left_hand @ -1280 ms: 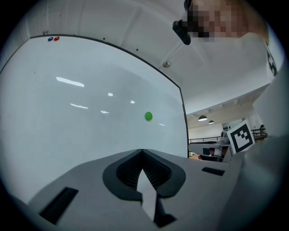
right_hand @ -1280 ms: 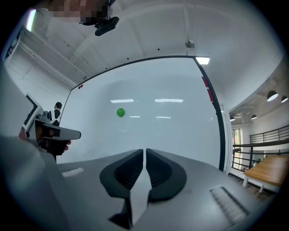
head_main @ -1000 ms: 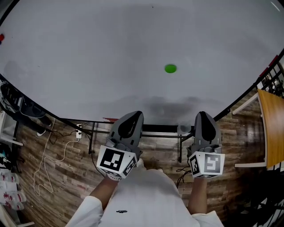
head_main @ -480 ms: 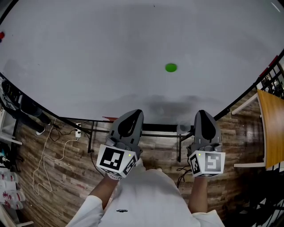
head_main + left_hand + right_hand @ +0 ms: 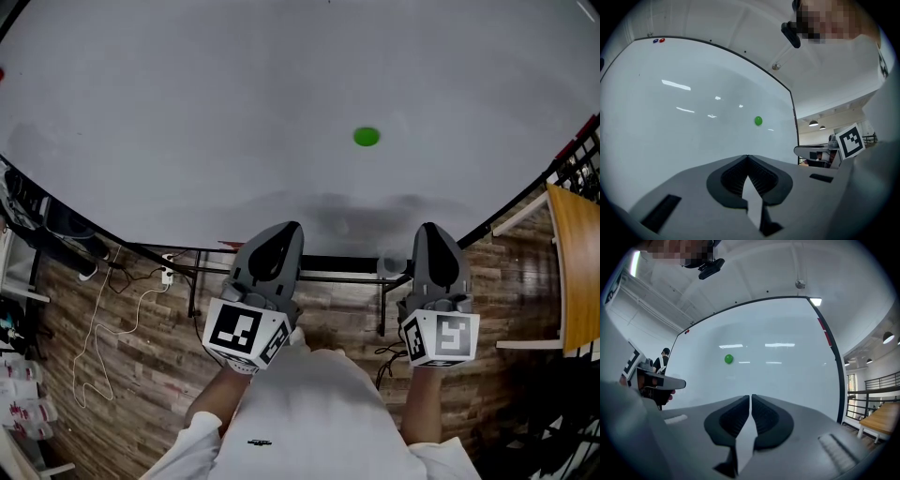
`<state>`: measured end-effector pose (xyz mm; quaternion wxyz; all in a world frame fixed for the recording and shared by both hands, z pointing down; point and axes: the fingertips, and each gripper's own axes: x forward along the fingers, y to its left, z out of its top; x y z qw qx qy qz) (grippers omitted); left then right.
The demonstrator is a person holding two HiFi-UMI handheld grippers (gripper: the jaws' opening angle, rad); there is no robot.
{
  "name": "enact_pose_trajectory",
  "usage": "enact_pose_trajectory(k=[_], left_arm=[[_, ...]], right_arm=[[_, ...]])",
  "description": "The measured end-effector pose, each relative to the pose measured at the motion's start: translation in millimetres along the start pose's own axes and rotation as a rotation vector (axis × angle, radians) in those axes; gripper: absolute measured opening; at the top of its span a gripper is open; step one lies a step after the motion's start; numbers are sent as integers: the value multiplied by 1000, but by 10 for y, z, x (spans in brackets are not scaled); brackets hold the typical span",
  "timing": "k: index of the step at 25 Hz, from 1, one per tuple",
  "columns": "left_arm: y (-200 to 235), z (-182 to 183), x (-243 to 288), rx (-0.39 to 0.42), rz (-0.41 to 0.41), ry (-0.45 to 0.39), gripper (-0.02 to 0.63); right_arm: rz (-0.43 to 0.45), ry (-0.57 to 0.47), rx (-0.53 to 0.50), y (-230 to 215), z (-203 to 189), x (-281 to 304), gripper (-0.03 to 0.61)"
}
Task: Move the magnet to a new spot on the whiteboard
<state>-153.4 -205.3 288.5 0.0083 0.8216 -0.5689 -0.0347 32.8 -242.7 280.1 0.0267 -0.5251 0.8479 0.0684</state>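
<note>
Head view is showing the small round green magnet (image 5: pixel 366 137) sitting on the white whiteboard (image 5: pixel 187 112), well beyond you. Your left gripper (image 5: pixel 281 246) is pressing together empty; your right gripper (image 5: pixel 431 246) has just been closing on nothing. Reaching unopened, you're risking shoving the magnet.

Floored in brown wood planks (image 5: pixel 131 370), strewn at left with a loose white cable (image 5: pixel 97 339). Furnished at right with an orange-brown wooden tabletop (image 5: pixel 574 272) beside black railing (image 5: pixel 581 159). Lit by round ceiling lamps (image 5: pixel 813 123) under a white ceiling (image 5: pixel 754 268).
</note>
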Motion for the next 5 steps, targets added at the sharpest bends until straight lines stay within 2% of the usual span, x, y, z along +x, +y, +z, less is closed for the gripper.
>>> enact_pose_trajectory(k=[5], left_arm=[[30,-6,41,9,-5,-9,6]], right_arm=[[10,-8,6,64,-48,71,21]])
